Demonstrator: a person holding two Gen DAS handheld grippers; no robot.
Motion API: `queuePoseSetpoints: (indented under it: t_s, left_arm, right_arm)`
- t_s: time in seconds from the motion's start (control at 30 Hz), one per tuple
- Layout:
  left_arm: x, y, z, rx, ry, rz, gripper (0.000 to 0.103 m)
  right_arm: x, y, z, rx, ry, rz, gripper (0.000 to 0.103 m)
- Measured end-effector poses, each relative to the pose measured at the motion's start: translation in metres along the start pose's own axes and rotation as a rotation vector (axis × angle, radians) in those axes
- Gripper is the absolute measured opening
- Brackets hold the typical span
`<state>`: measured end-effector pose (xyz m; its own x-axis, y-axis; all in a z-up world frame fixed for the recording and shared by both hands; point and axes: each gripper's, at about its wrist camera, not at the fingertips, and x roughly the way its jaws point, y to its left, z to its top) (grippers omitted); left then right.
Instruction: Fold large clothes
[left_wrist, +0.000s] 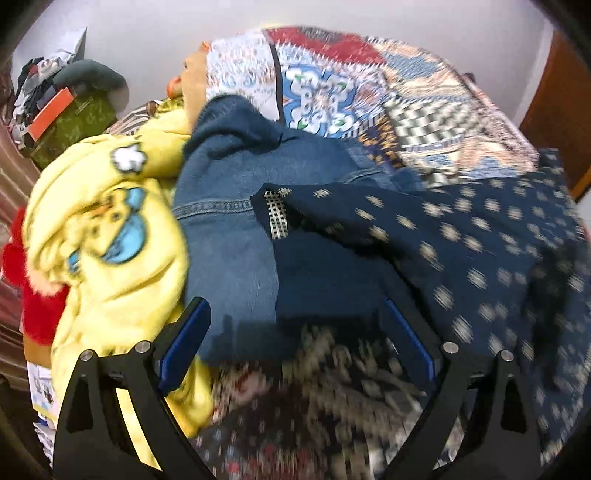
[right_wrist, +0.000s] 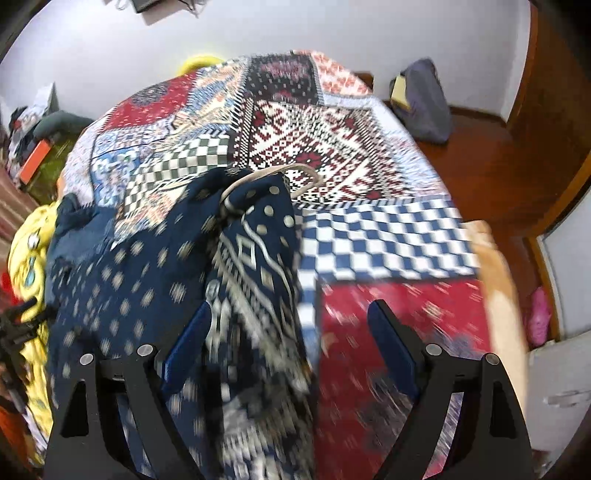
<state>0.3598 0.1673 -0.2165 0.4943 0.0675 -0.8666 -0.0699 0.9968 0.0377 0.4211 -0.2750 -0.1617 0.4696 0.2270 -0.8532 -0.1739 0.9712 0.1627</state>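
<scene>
Lying across the patchwork bedspread (right_wrist: 332, 155), the navy patterned garment (left_wrist: 461, 236) spreads from the left gripper (left_wrist: 295, 328), fingers spread wide with cloth below but unpinched, toward three o'clock; the right gripper (right_wrist: 291, 325) also gapes, the garment's folded edge (right_wrist: 255, 258) running between its fingers toward twelve o'clock.

A patchwork bedspread (right_wrist: 332, 147) of red, checkered and geometric panels stretches ahead of the jaws and beneath them. Beyond it to the right, a grey bag (right_wrist: 424, 99) leans against the white wall on a wooden floor (right_wrist: 498, 158). Far left of the jaws, a cluttered green box (left_wrist: 70, 125) holds an orange item (left_wrist: 50, 110).
</scene>
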Motion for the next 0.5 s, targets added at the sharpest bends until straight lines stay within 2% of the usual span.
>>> queuePoseSetpoints:
  t_s: [0.2, 0.27, 0.37, 0.5]
  left_arm:
    - [-0.071, 0.008, -0.033, 0.009, -0.058, -0.030, 0.095]
    - [-0.093, 0.009, -0.048, 0.010, -0.074, -0.060, 0.095]
    - [-0.116, 0.012, -0.070, 0.009, -0.083, -0.086, 0.095]
    - [-0.132, 0.011, -0.101, 0.000, -0.074, -0.109, 0.095]
  right_arm:
    - [-0.085, 0.004, -0.037, -0.048, -0.106, -0.003, 0.086]
    - [-0.107, 0.004, -0.050, -0.062, -0.137, 0.009, 0.086]
    - [-0.128, 0.004, -0.071, -0.066, -0.161, 0.013, 0.086]
    - [-0.137, 0.005, -0.102, -0.074, -0.162, 0.018, 0.086]
